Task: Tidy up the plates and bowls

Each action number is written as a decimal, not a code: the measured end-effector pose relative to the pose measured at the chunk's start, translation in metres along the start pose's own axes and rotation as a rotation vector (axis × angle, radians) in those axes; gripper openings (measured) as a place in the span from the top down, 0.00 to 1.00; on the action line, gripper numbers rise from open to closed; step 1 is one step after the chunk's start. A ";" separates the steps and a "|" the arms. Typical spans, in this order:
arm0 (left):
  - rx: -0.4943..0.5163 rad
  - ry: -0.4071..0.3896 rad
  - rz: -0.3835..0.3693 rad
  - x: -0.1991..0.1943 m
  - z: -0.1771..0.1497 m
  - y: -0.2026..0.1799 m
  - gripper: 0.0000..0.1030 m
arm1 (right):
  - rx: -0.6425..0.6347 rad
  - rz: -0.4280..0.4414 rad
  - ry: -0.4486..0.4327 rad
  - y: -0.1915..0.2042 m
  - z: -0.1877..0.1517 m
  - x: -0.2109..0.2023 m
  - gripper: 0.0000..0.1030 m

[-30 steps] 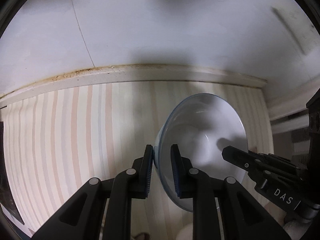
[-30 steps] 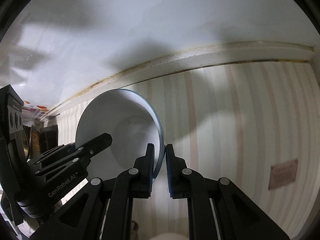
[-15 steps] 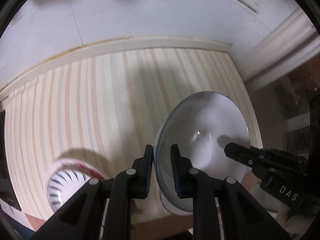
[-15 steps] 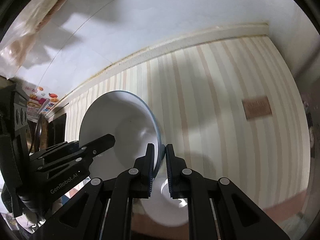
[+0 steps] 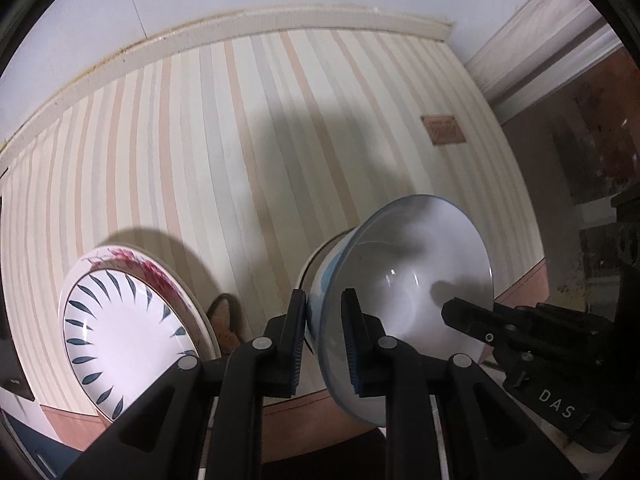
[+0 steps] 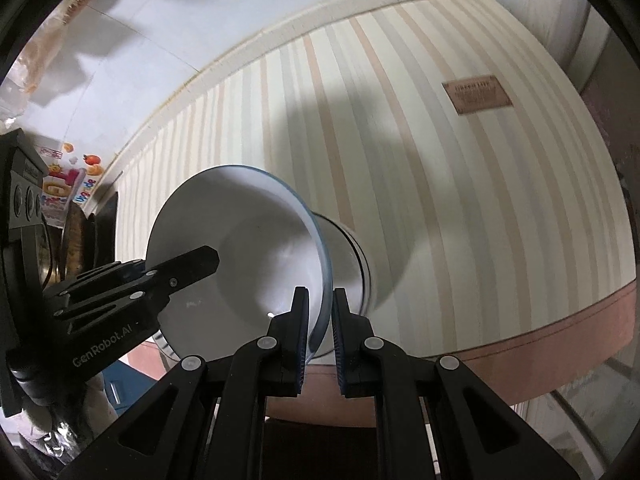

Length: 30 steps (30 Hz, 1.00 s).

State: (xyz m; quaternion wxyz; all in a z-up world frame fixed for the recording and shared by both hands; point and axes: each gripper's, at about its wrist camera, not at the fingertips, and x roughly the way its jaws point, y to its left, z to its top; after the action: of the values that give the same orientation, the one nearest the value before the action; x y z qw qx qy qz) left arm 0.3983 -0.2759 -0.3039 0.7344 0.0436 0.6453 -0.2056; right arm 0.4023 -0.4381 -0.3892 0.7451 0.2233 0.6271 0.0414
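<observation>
Gripping opposite rims, both grippers' fingers (image 5: 298,320) pinch a glossy white, blue-rimmed bowl (image 5: 408,280).

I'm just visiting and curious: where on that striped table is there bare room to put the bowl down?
Bare stripes run from the wall trim toward the brown label. The near edge is crowded: stacked plates beside the bowl.

The table (image 5: 224,152) is covered in a cloth of pale cream, peach and grey stripes, with a reddish-brown front edge and a cream strip at the back against the wall. A stack of plates (image 5: 124,328) sits on its near left, the top one white with dark blue leaf marks. A small brown label (image 6: 477,93) lies far right
</observation>
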 end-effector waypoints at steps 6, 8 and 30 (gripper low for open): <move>0.019 0.032 0.036 0.015 -0.004 -0.002 0.85 | 0.003 -0.010 0.022 -0.004 0.001 0.015 0.87; 0.024 0.040 0.043 0.020 -0.004 -0.002 0.85 | -0.001 -0.015 0.026 -0.003 0.002 0.018 0.87; 0.047 0.071 0.079 0.037 -0.004 -0.004 0.85 | -0.034 -0.097 0.038 0.009 0.012 0.025 0.82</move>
State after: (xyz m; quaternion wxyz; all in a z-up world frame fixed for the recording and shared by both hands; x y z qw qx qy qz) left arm 0.3963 -0.2877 -0.3396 0.7174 0.0936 0.6638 -0.1897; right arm 0.4205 -0.4252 -0.4072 0.7380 0.1791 0.6502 0.0204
